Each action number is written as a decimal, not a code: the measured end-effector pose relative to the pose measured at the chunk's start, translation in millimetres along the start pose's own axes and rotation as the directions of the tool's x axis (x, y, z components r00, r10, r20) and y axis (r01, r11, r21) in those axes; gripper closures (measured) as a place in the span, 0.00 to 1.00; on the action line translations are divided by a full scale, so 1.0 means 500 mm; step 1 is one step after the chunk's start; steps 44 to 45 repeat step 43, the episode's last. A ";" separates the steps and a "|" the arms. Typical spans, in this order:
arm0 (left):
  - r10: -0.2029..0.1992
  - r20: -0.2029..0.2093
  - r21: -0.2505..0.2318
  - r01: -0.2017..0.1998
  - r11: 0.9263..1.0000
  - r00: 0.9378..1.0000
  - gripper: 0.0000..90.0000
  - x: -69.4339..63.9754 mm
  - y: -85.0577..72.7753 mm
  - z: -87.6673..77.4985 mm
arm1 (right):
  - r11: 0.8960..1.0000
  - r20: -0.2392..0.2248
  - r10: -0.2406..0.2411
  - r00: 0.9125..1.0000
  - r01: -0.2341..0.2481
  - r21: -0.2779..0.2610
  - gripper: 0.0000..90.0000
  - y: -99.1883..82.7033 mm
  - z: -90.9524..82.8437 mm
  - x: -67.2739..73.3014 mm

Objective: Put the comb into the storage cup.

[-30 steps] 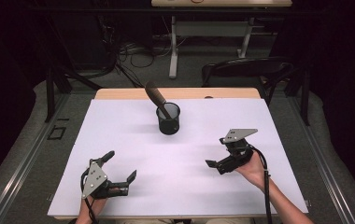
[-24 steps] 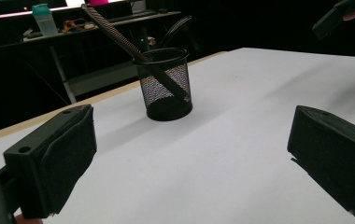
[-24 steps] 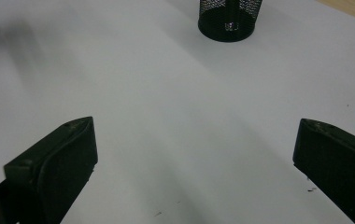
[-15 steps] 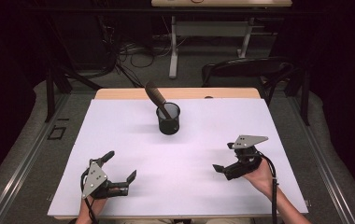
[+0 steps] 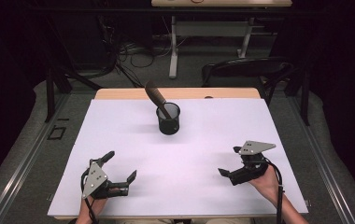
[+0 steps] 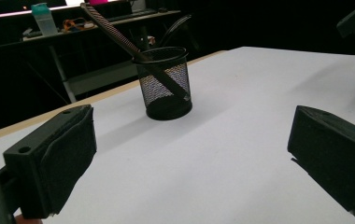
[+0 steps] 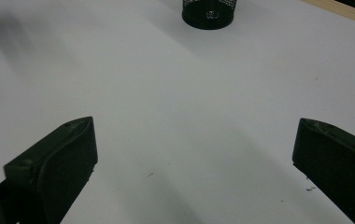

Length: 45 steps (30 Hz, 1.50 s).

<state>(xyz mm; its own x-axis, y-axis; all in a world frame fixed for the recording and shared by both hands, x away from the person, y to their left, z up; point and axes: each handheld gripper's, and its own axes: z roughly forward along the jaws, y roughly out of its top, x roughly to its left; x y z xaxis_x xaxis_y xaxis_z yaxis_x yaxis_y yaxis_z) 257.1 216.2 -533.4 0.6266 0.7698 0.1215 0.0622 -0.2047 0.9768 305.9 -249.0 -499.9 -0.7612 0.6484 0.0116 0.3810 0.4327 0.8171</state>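
Observation:
A black mesh cup (image 5: 168, 120) stands on the far middle of the white table (image 5: 213, 135). A dark rod (image 5: 155, 95) leans out of it toward the far left. My left gripper (image 5: 121, 164) rests open near the front left edge, with nothing between its jaws. My right gripper (image 5: 228, 160) is open at the front right, low over the table and empty. In the left gripper view the cup (image 6: 164, 86) and rod (image 6: 119, 37) lie ahead, beyond the left gripper (image 6: 192, 140). In the right gripper view the right gripper (image 7: 194, 149) faces bare table, with the cup's base (image 7: 208, 16) at the top.
A wooden strip (image 5: 119, 93) edges the table's far side. A dark chair (image 5: 245, 70) stands behind the far right corner, and cables (image 5: 133, 51) and desk legs lie on the floor beyond. A teal bottle (image 6: 42, 16) sits on a far shelf.
My right gripper has moved toward the near right edge and lower to the table. The left gripper, cup and rod have stayed put.

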 end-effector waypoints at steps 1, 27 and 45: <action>-0.002 -0.002 0.000 0.002 1.000 1.000 0.01 0.000 0.000 0.000 | 1.000 -0.001 0.002 1.000 -0.002 -0.003 0.00 -0.003 -0.002 0.000; -0.002 -0.004 0.014 0.002 1.000 1.000 0.01 -0.003 -0.003 -0.003 | 0.998 0.077 0.013 0.997 -0.009 -0.062 0.00 -0.068 -0.042 0.016; -0.005 -0.009 0.033 0.005 0.999 1.000 0.01 -0.005 -0.008 -0.004 | 0.993 0.092 0.023 0.995 -0.012 -0.117 0.00 -0.074 -0.060 0.016</action>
